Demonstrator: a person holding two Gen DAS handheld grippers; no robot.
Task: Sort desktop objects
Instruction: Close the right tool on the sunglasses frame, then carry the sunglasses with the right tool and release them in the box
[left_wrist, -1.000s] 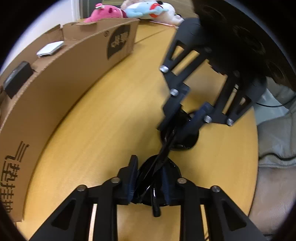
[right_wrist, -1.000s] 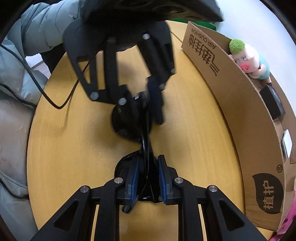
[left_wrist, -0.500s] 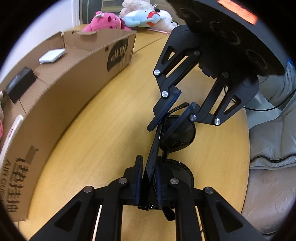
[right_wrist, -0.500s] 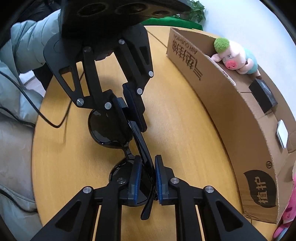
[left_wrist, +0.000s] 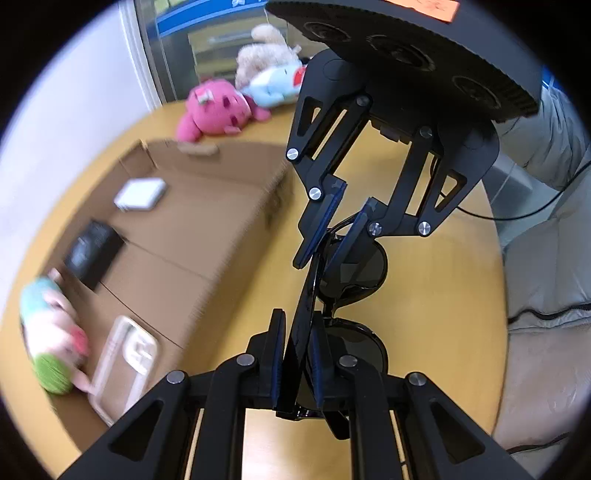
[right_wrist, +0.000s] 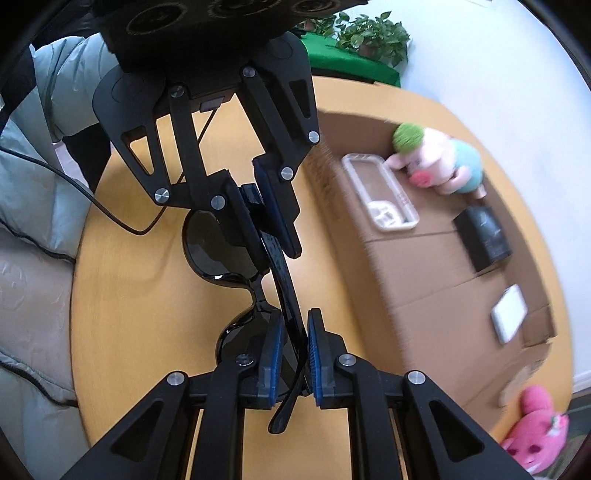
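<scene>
Both tongs, left (left_wrist: 297, 354) and right (right_wrist: 293, 360), are clamped on opposite ends of the glossy black plastic sunglasses (left_wrist: 349, 271), which are held above the round yellow wooden surface (left_wrist: 436, 310); dark rounded lenses and folded temples are seen beside an open brown cardboard box (right_wrist: 436, 258)

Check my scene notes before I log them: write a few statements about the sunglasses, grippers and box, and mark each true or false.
1. Both grippers grip the sunglasses. True: left gripper, right gripper.
2. The sunglasses lie in the cardboard box. False: they are held over the table.
3. A black box sits in the cardboard box. True.
4. The pink plush is in the cardboard box. False: it lies beyond it on the table.
</scene>
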